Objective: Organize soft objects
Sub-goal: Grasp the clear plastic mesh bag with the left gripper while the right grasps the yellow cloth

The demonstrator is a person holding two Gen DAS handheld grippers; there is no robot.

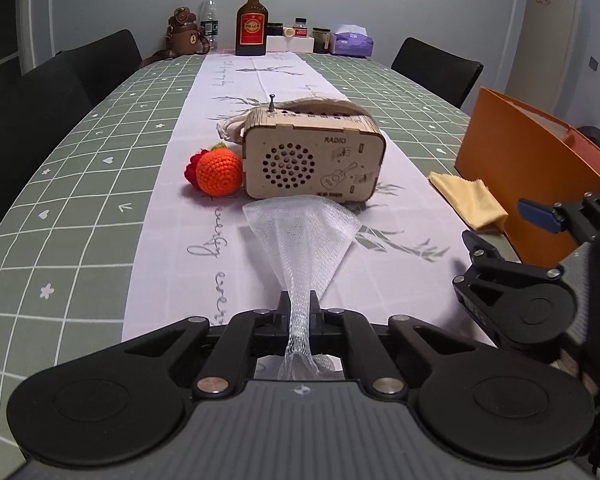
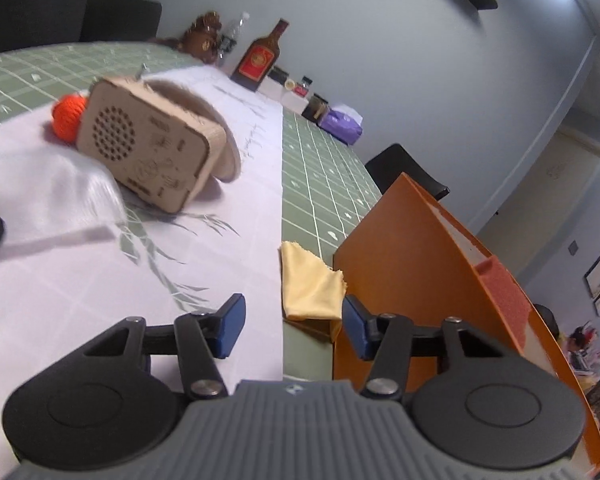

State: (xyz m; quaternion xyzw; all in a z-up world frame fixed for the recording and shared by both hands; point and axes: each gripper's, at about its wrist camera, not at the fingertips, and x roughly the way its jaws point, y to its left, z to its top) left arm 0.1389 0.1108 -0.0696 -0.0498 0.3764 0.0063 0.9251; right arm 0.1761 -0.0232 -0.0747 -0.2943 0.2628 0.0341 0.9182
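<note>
2 views differ: the left gripper (image 1: 300, 312) pinches the white mesh netting (image 1: 302, 232) before the wooden radio box (image 1: 314, 158), while only the right view shows the right gripper (image 2: 292, 328) parted, empty, near the folded yellow cloth (image 2: 310, 284).

You've got sheer white mesh netting (image 1: 300, 236), a crocheted orange yarn ball (image 1: 219, 173), a raw laser-cut wooden radio (image 1: 312, 156), soft yellow cloth (image 2: 310, 284), a matt orange box (image 2: 412, 248).

The right gripper (image 2: 293, 322) stood open over the table's edge. A yellow cloth (image 2: 310, 286) lay just ahead, touching an orange box (image 2: 412, 264).
</note>
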